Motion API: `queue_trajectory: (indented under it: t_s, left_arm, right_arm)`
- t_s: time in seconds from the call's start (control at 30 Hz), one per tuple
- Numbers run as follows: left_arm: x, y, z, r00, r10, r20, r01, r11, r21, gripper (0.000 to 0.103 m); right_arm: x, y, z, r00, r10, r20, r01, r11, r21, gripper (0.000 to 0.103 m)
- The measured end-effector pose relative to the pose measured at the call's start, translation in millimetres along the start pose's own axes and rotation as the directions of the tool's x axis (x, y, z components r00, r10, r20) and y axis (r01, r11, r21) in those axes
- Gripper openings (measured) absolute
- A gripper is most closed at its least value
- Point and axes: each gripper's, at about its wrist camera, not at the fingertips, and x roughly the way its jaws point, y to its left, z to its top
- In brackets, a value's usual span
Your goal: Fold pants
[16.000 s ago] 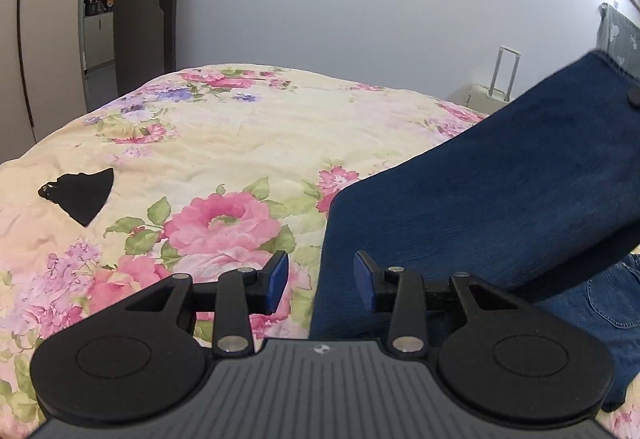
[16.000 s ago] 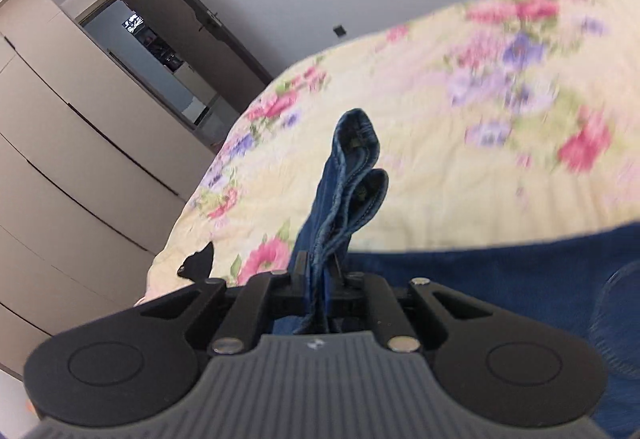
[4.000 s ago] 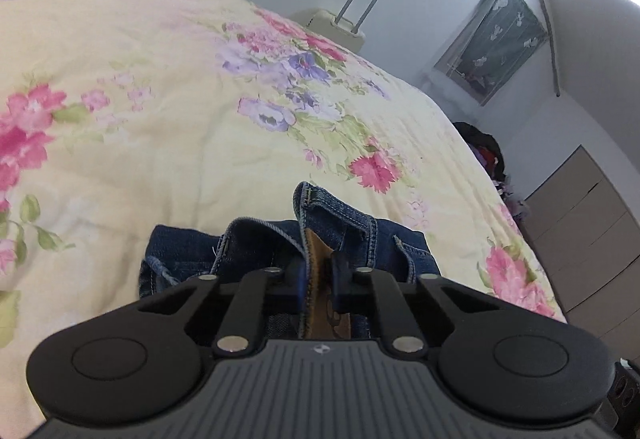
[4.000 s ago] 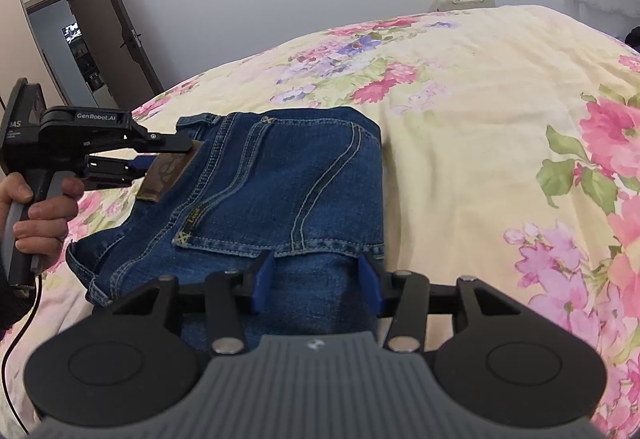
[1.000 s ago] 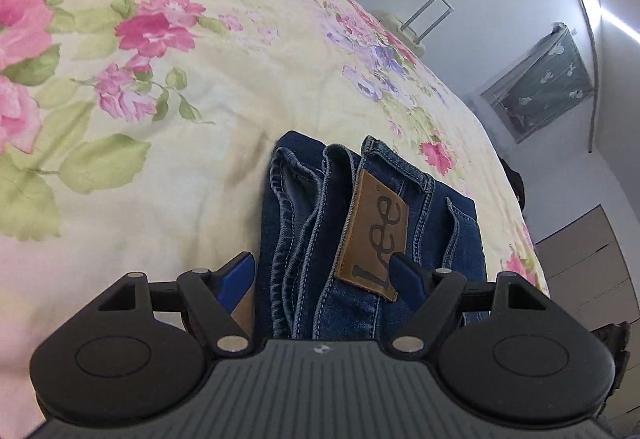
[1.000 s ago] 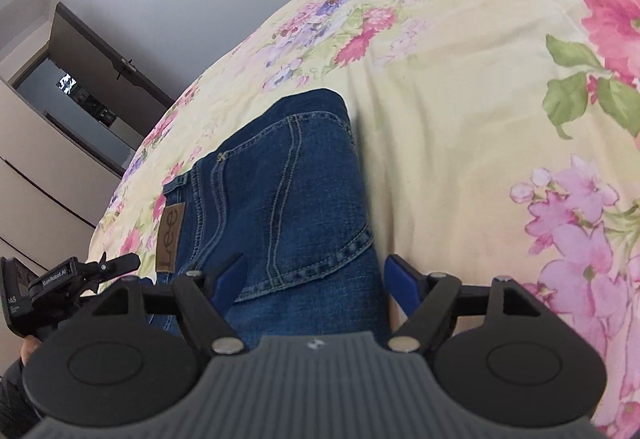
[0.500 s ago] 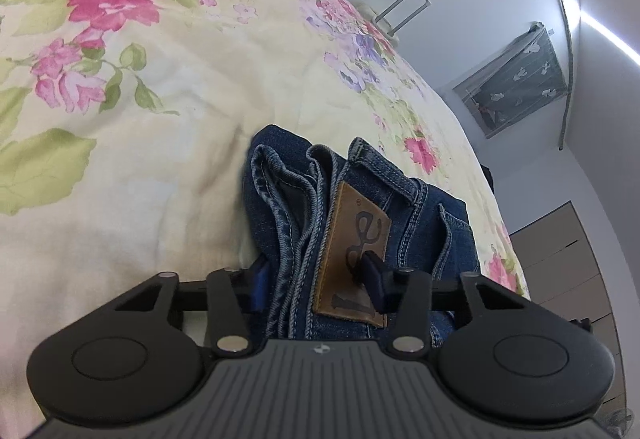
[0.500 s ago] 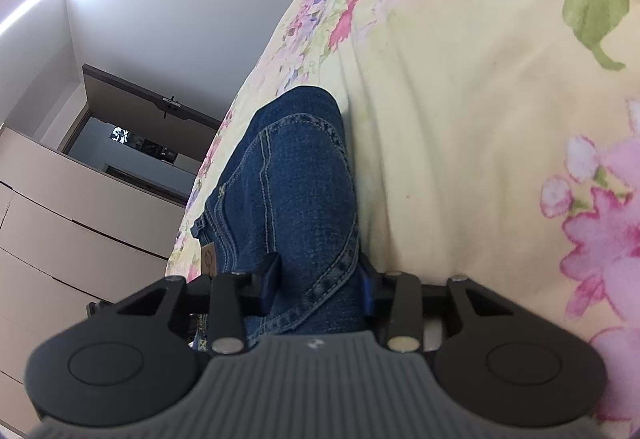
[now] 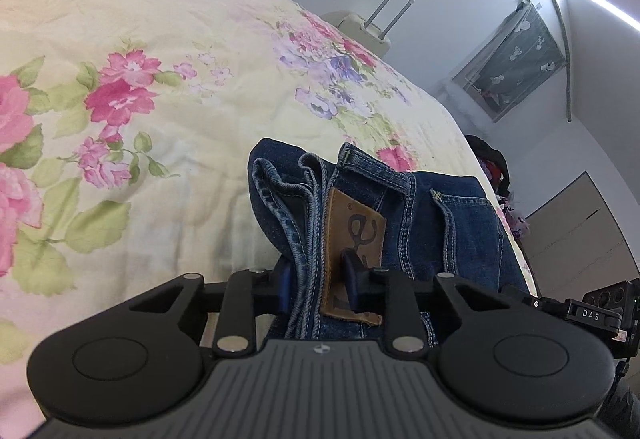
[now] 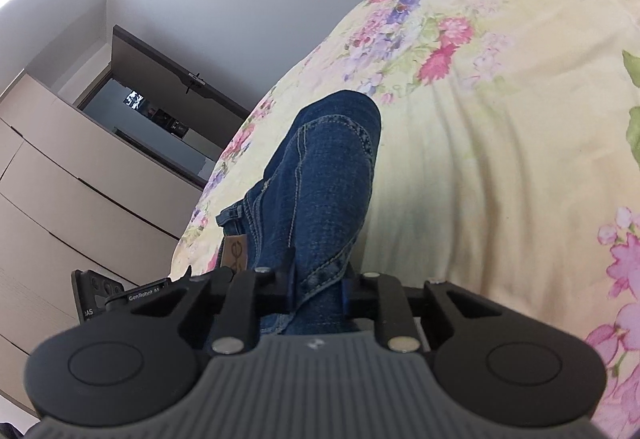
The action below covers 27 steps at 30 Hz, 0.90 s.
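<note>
The folded blue jeans [image 9: 440, 215] lie on the floral bedspread [image 9: 160, 119]. My left gripper [image 9: 318, 281] is shut on the waistband end, pinching the stacked denim layers and the brown leather label [image 9: 352, 239]. In the right wrist view the jeans [image 10: 320, 175] run away from me as a thick folded bundle. My right gripper [image 10: 318, 285] is shut on the near edge of that bundle, by a stitched seam. The left gripper's body [image 10: 120, 291] shows at the lower left of the right wrist view, and the right gripper's body [image 9: 592, 313] at the far right of the left wrist view.
A cream suitcase [image 9: 360, 27] stands beyond the bed's far edge. A curtained window [image 9: 516, 79] and dark clothes [image 9: 492, 163] are at the right. Beige wardrobes [image 10: 60, 199] and an open dark door [image 10: 160, 111] lie beyond the bed's left side.
Both grippers were open around the folded jeans a second ago; both have closed on the denim. The cameras have tilted upward slightly.
</note>
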Motion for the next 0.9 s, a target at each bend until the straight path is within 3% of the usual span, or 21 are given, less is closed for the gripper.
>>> queue_trajectory:
  t_s: [0.27, 0.53, 0.7, 0.9]
  left_arm:
    - [-108.3, 2.2, 31.3, 0.997, 0.076, -0.001, -0.075, 0.994, 0.080, 0.029]
    - [-203.3, 47.1, 55.3, 0.980, 0.194, 0.041, -0.197, 0.973, 0.119, 0.029]
    - [-217.9, 98.5, 54.3, 0.971, 0.236, 0.040, -0.239, 0.967, 0.092, 0.029]
    - [-195.1, 172.0, 39.0, 0.977, 0.211, 0.026, -0.212, 0.977, 0.016, 0.029]
  right_arm:
    - [-5.3, 86.0, -31.6, 0.998, 0.063, -0.018, -0.063, 0.998, -0.006, 0.015]
    - [49.0, 177.9, -78.0, 0.987, 0.158, -0.027, -0.157, 0.987, 0.036, 0.015]
    - [100.7, 212.1, -113.1, 0.981, 0.184, -0.061, -0.179, 0.982, 0.066, 0.015]
    - [160.6, 214.4, -138.7, 0.981, 0.154, -0.122, -0.146, 0.987, 0.066, 0.015]
